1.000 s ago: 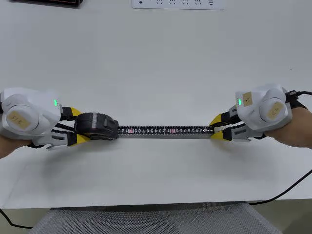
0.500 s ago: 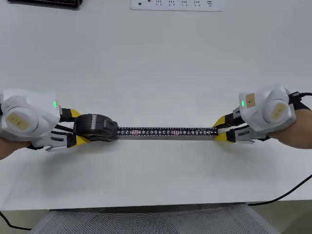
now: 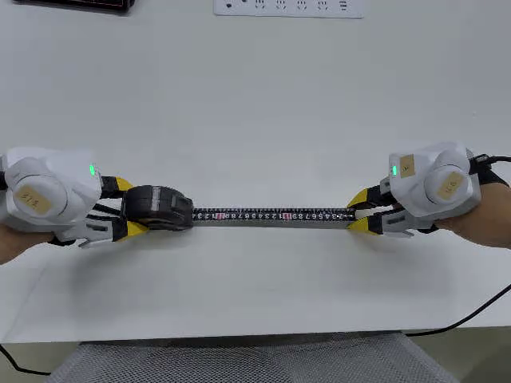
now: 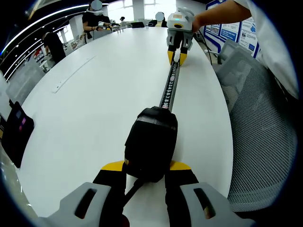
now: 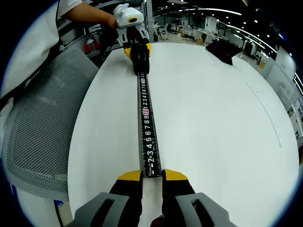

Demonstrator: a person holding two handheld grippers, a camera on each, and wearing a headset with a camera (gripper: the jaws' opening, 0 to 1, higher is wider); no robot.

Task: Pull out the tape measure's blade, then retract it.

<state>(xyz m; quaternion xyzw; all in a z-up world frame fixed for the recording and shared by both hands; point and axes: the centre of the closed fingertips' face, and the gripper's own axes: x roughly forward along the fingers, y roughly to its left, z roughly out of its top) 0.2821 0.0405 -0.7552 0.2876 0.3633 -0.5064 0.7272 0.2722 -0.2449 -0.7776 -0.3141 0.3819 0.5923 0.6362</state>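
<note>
Nearest of all, on the person's side of both tongs, stands one grey mesh chair (image 3: 255, 361). One dark cable (image 3: 471, 307) trails off the near edge of the surface, below the right tongs (image 3: 359, 211). The left tongs (image 3: 126, 207) are clenched on the black case of the single tape measure (image 3: 160, 207), with their two yellow tips pressed against its sides. The case rests on the white surface (image 3: 255, 112). From the case one blade (image 3: 271, 215) runs straight to the right tongs, which are clenched on its free end, so it spans the whole gap between the two tongs. Whether the blade touches the surface I cannot tell. In the right gripper view the printing reads 2 3 4 5 6 7 8 9 going outward from the tips. After that comes a red mark too small to read, and the further digits blur towards the case. Each gripper body shows one green light (image 3: 92, 169). The left body carries one tan sticker (image 3: 29, 197) and the right body two, all with marks I cannot read. Beyond the tongs lies bare surface, then one white power strip (image 3: 287, 6) at the far edge, opposite the middle of the blade. One dark flat object (image 3: 72, 3) lies beyond the left tongs
</note>
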